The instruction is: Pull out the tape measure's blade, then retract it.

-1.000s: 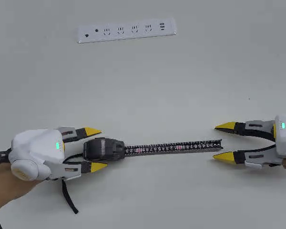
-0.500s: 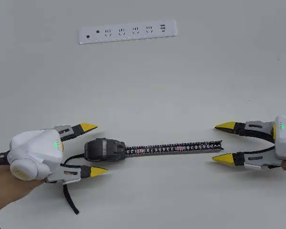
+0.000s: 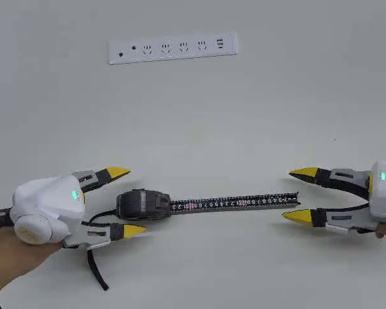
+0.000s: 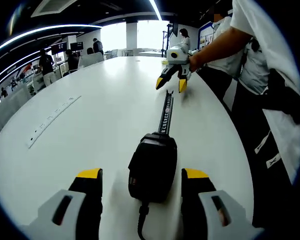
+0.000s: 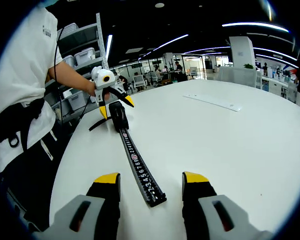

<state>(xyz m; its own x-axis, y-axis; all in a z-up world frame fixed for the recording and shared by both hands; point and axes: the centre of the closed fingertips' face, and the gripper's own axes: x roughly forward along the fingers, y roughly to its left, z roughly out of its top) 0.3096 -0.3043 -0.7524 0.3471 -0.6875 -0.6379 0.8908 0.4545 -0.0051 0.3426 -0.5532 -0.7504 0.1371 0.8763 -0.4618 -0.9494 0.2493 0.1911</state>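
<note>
So the white worktop point(image 3: 244, 116) is pretty bare. There's a white power strip point(image 3: 173, 47) lying flat along the far side, well apart from everything else. A black strap point(image 3: 96, 273) trails off the back of the tape measure point(image 3: 143, 204), runs past the left gripper point(image 3: 126, 200) and ends near the front edge.

The tape measure's dark case lies on its side on the worktop, right between the left gripper's yellow-tipped jaws. Those jaws are spread wide, and the left gripper view shows a gap of bare worktop on each side of the case, so nothing's clamped. The blade point(image 3: 235, 202) is pulled out and lies flat on the surface, running straight across toward the right gripper point(image 3: 292, 194).

The right gripper's jaws are apart too. The blade's hooked end sits just between its two tips, and in the right gripper view it looks clear of both jaws.
</note>
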